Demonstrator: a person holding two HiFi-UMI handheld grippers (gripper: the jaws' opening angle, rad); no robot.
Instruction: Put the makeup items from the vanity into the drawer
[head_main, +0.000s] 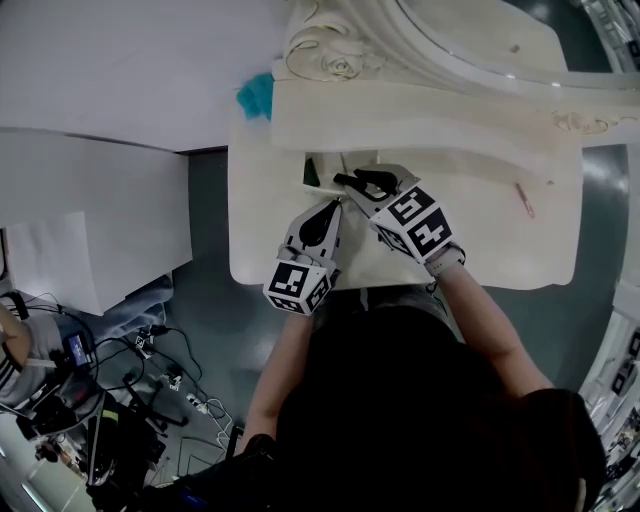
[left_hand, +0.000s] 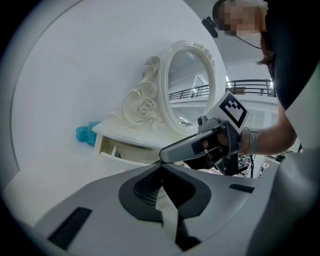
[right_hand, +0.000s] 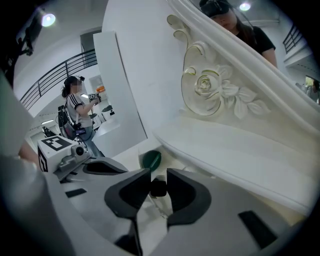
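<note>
The white vanity (head_main: 500, 250) has a small drawer (head_main: 325, 160) open under its raised shelf. A dark green item (right_hand: 150, 159) lies inside the drawer (left_hand: 112, 147). My right gripper (right_hand: 158, 187) reaches over the drawer, shut on a small makeup item with a black cap (right_hand: 158, 188). In the head view the right gripper (head_main: 347, 181) points left at the drawer mouth. My left gripper (head_main: 334, 207) hovers just in front of it, and in its own view the left gripper (left_hand: 161, 170) is shut and empty. A thin pink makeup item (head_main: 524, 198) lies on the vanity top at the right.
An ornate white mirror (left_hand: 192, 85) rises behind the shelf. A teal object (head_main: 256, 97) sits at the shelf's left end by a white wall panel (head_main: 110, 70). Cables and gear (head_main: 120, 380) cover the floor at the left. Another person (right_hand: 75, 112) stands far off.
</note>
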